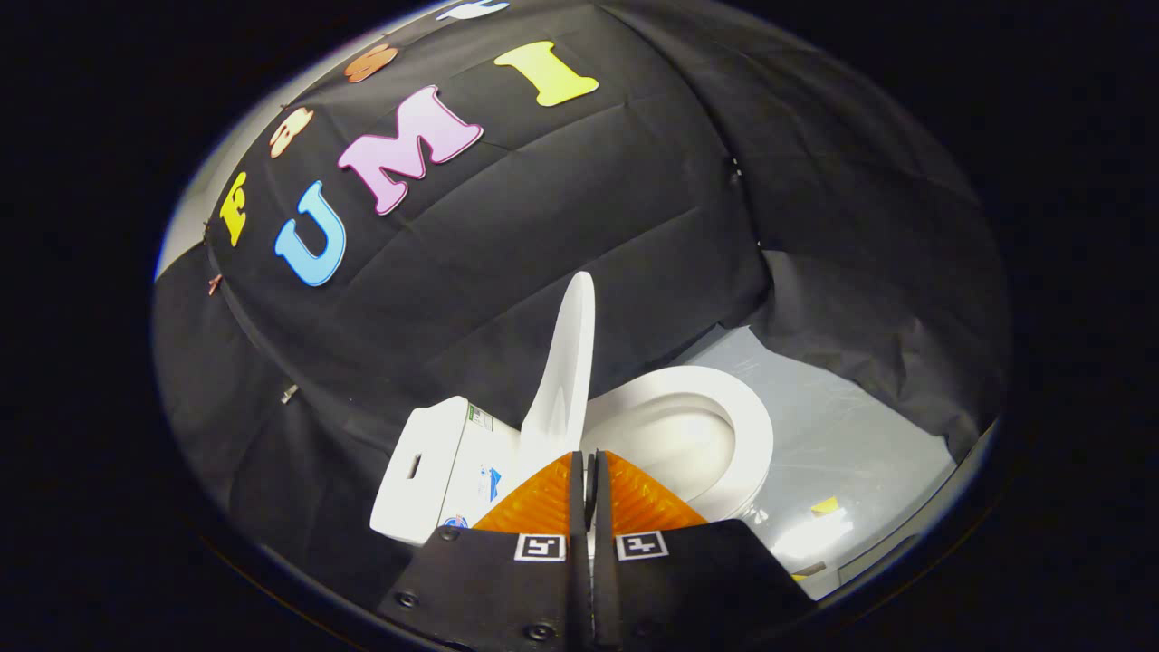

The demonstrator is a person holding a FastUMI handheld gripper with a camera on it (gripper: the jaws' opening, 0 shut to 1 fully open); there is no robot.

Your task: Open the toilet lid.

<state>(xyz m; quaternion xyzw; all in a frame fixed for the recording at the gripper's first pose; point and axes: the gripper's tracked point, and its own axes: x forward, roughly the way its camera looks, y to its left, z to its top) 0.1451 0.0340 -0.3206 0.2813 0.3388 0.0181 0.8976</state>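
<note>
Already the toilet lid point(566, 362) stands raised, edge-on to me, rising just beyond the tips of the gripper point(590, 471). My fingers are together, with barely a slit between them, and I can't see anything caught in that slit. The lid's lower end sits right ahead of the fingertips; whether they touch it or stop just short I cannot tell from here.

The relation that matters: the lid's long axis runs up and away from the fingers, leaning slightly toward the seat side at its top, with the tank point(444, 471) to the left of it and the seat ring point(742, 435) and open bowl point(675, 439) to the right. So the lid lies between tank and bowl, nearly straight ahead of me.

My read is that the opening is all but done. If anything remains, it would be a small push from the bowl side toward the tank so the lid rests back. The grey floor point(842, 435) beyond the bowl is well apart from the gripper.
</note>
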